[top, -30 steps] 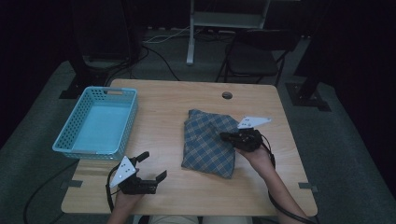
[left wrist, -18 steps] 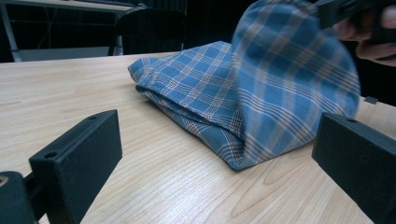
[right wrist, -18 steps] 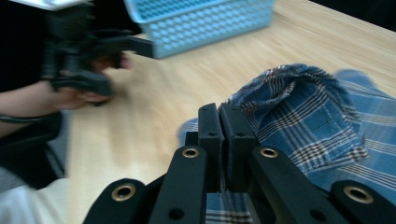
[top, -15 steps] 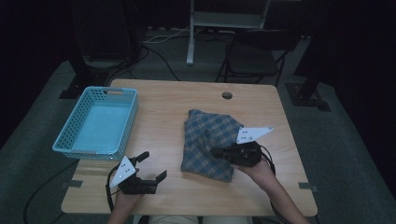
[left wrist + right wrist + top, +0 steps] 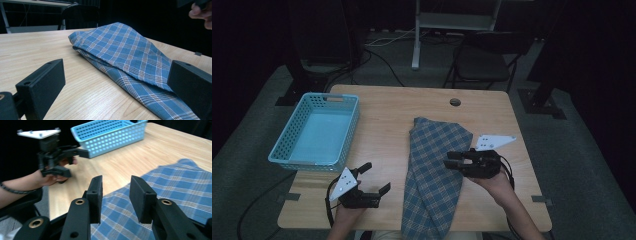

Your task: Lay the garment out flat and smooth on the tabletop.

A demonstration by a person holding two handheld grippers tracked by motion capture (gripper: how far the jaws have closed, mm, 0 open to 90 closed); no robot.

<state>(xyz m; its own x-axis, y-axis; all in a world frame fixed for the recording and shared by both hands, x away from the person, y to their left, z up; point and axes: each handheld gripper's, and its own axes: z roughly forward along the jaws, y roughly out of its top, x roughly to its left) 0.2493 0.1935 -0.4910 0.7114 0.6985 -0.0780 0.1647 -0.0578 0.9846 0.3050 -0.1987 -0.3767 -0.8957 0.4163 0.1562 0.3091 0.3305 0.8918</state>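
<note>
Plaid cloth (image 5: 435,175) lies folded lengthwise, apparently partway done. Right gripper (image 5: 455,161) hovers above it, jaws parted, empty; left gripper (image 5: 374,181) rests spread wide. Basket (image 5: 285,148) awaits.

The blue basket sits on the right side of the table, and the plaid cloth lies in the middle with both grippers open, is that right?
Not quite. The blue basket sits on the left side of the table, as the high view shows. The rest holds: the plaid cloth lies in the middle, and the left gripper and right gripper are both open.
</note>
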